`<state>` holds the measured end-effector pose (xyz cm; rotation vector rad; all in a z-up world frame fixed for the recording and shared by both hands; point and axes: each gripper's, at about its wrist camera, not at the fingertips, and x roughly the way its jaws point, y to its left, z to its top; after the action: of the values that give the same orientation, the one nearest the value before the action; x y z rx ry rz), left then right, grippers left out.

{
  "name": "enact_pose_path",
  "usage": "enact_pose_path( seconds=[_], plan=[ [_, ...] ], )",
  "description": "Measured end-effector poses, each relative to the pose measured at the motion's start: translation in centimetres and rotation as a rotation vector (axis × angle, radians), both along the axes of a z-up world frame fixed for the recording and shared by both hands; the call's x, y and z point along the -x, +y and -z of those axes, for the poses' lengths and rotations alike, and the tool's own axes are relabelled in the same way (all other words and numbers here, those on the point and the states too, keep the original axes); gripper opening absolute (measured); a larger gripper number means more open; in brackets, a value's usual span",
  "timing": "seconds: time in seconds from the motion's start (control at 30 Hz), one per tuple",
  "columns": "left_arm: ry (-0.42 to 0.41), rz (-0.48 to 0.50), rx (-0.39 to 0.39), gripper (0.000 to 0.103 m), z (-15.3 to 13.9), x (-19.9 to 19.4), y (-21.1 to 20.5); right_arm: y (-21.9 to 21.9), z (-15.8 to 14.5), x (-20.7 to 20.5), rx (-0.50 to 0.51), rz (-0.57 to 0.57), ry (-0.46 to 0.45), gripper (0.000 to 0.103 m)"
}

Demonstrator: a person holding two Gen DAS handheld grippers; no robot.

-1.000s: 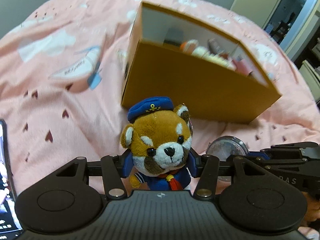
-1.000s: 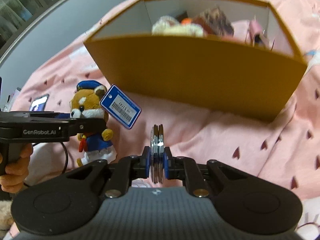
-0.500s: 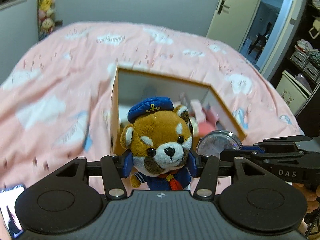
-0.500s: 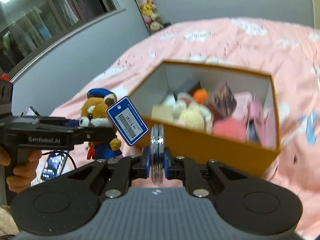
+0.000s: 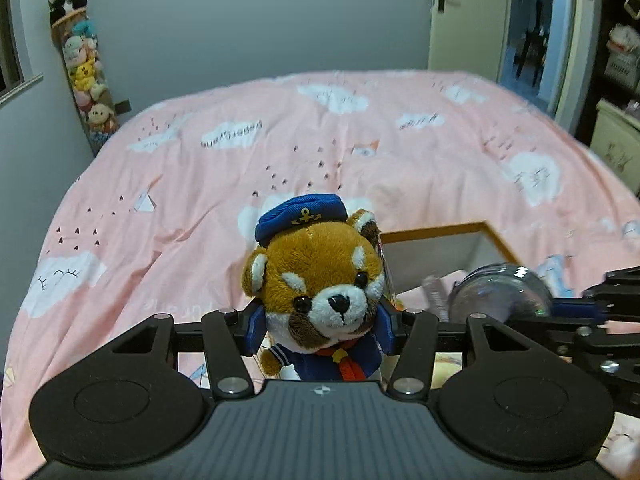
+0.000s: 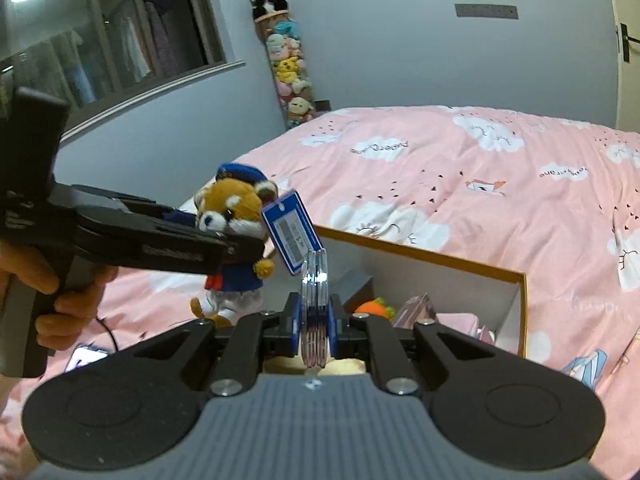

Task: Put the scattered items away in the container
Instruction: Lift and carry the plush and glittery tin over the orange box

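Observation:
My left gripper point(image 5: 320, 330) is shut on a red panda plush point(image 5: 320, 280) in a blue sailor cap and suit. In the right wrist view the plush point(image 6: 232, 208) hangs in the air left of the box, its blue price tag point(image 6: 292, 236) dangling. My right gripper point(image 6: 316, 320) is shut on a flat round clear case point(image 6: 316, 304), held edge-on; in the left wrist view the case point(image 5: 498, 294) shows as a shiny disc. Below both lies the orange cardboard box point(image 6: 440, 258) with white inner walls, holding several soft toys and small items.
The box sits on a pink bedspread point(image 5: 360, 148) with cloud prints. A phone point(image 6: 86, 356) lies on the bed at lower left. A hanging column of plush toys point(image 6: 288, 76) stands against the grey wall. A person's hand point(image 6: 60, 300) grips the left tool's handle.
Both grippers have risen with their loads, from in front of the box's side wall to above its open top. The views have tilted up toward the far wall.

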<state>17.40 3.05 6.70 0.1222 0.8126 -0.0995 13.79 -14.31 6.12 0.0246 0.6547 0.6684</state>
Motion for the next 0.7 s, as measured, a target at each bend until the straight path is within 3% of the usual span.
enact_pose_path(
  seconds=[0.27,0.7],
  plan=[
    [0.056,-0.008,-0.154,0.061,3.8,-4.1,-1.8,1.2,2.3,-4.0,0.011,0.016,0.048,0.014],
    [0.168,-0.045,-0.227,0.062,7.8,-7.3,-2.6,2.3,3.9,-5.7,0.049,0.056,0.058,0.014]
  ],
)
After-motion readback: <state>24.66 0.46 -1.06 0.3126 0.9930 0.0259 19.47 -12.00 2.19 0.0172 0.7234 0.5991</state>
